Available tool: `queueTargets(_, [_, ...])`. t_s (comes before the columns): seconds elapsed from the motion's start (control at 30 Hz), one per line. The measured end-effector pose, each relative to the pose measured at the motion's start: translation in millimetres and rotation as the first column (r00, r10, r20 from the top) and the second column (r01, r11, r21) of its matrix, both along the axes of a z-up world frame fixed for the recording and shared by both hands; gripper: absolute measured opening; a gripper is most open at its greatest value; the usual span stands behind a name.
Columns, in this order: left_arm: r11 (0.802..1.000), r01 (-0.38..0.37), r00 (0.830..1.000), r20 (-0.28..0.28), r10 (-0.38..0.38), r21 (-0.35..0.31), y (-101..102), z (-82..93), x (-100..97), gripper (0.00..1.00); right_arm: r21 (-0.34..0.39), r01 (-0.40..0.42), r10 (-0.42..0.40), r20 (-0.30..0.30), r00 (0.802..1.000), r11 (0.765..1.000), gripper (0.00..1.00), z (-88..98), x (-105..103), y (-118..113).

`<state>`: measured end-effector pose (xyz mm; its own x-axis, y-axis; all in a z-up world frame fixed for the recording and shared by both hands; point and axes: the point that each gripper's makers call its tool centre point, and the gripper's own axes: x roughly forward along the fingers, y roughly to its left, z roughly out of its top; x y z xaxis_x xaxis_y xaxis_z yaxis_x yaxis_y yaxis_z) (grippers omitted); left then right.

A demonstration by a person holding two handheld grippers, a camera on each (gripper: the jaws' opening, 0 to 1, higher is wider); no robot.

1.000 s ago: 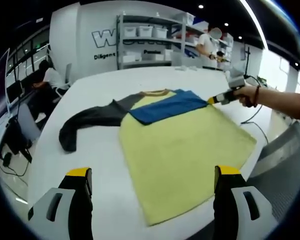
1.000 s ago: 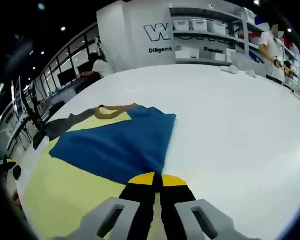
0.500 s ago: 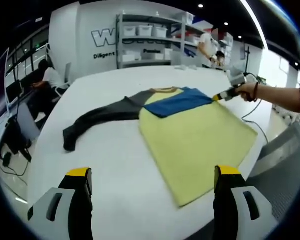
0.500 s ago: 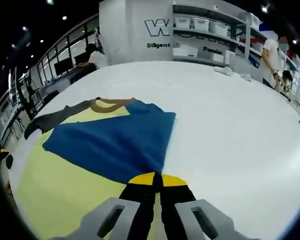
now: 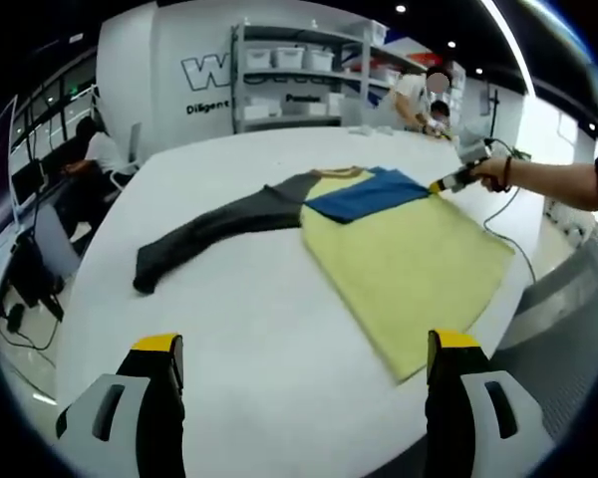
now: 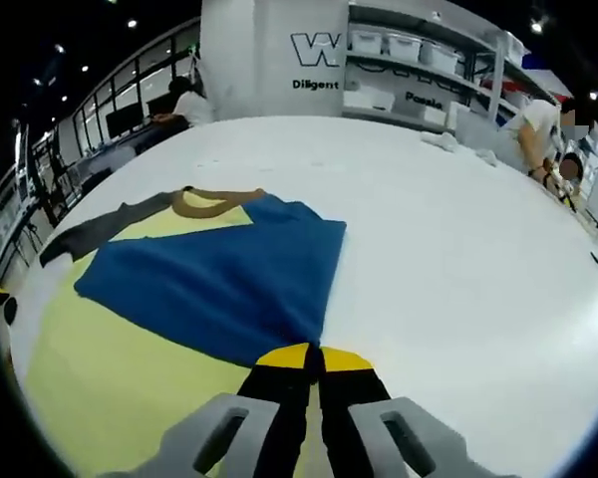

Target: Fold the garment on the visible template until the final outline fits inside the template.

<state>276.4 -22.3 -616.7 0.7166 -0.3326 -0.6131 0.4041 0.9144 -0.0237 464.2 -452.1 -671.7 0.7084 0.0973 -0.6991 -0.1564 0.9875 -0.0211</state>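
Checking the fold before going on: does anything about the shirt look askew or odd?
Yes. The shirt lies askew, with only one sleeve folded: the blue sleeve lies across the yellow body, pinched in the shut right gripper, while the dark sleeve trails loose across the table. The left gripper is open, holding nothing.

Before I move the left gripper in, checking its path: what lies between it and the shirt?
Bare white table, seen in the left gripper view, up to the shirt.
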Motion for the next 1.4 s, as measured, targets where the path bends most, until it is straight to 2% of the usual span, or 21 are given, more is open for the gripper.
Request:
queueTargets(0.33, [1.000, -0.015, 1.000, -0.002, 0.015, 0.005, 4, -0.5, 0.5, 0.99, 0.005, 0.020, -0.020, -0.002, 1.000, 1.000, 0.00, 0.0, 3, -9])
queueTargets(0.4, [1.000, -0.019, 1.000, 0.001, 0.019, 0.003, 4, 0.1, 1.0, 0.99, 0.017, 0.020, -0.021, 0.005, 1.000, 1.000, 0.00, 0.6, 3, -9])
queueTargets(0.47, [1.000, -0.023, 1.000, 0.001, 0.023, 0.005, 5, 0.1, 1.2, 0.99, 0.062, 0.073, -0.074, 0.026, 0.997, 0.995, 0.00, 5.1, 3, -10])
queueTargets(0.5, [1.000, -0.027, 1.000, 0.001, 0.027, 0.008, 6, 0.1, 1.3, 0.99, 0.082, 0.073, -0.077, 0.046, 0.996, 0.994, 0.03, 9.8, 5, -9])
queueTargets(0.63, [0.999, -0.041, 0.999, 0.002, 0.041, 0.008, 9, 0.5, 3.3, 0.99, 0.200, 0.095, -0.113, 0.083, 0.990, 0.975, 0.35, 25.2, 7, 2])
queueTargets(0.73, [0.998, -0.063, 0.998, 0.010, 0.063, -0.005, 15, 2.6, 5.6, 0.99, 0.206, 0.058, -0.083, 0.117, 0.990, 0.977, 0.51, 39.3, 1, 10])
queueTargets(0.8, [0.997, -0.082, 0.996, 0.020, 0.082, -0.002, 19, 4.4, 7.3, 0.99, 0.209, 0.019, -0.050, 0.145, 0.988, 0.978, 0.58, 48.9, -1, 16])
queueTargets(0.97, [0.994, -0.111, 0.993, 0.031, 0.111, -0.010, 29, 9.0, 11.3, 0.99, 0.265, -0.003, -0.036, 0.142, 0.989, 0.964, 0.83, 64.1, -15, 23])
queueTargets(1.13, [0.993, -0.116, 0.992, 0.053, 0.116, 0.005, 36, 17.1, 19.7, 0.99, 0.286, -0.035, -0.010, 0.153, 0.988, 0.957, 0.93, 78.6, -36, 26])
queueTargets(1.23, [0.992, -0.128, 0.990, 0.066, 0.128, 0.011, 43, 21.9, 24.2, 0.98, 0.269, -0.069, 0.021, 0.177, 0.984, 0.961, 0.99, 88.1, -47, 25])
queueTargets(1.27, [0.991, -0.136, 0.988, 0.072, 0.135, 0.011, 45, 23.2, 25.8, 0.98, 0.248, -0.081, 0.033, 0.190, 0.981, 0.965, 0.99, 91.8, -52, 23])
queueTargets(1.4, [0.985, -0.170, 0.983, 0.080, 0.168, 0.026, 58, 24.2, 32.7, 0.97, 0.239, -0.090, 0.043, 0.194, 0.980, 0.967, 0.99, 100.6, -67, 17])
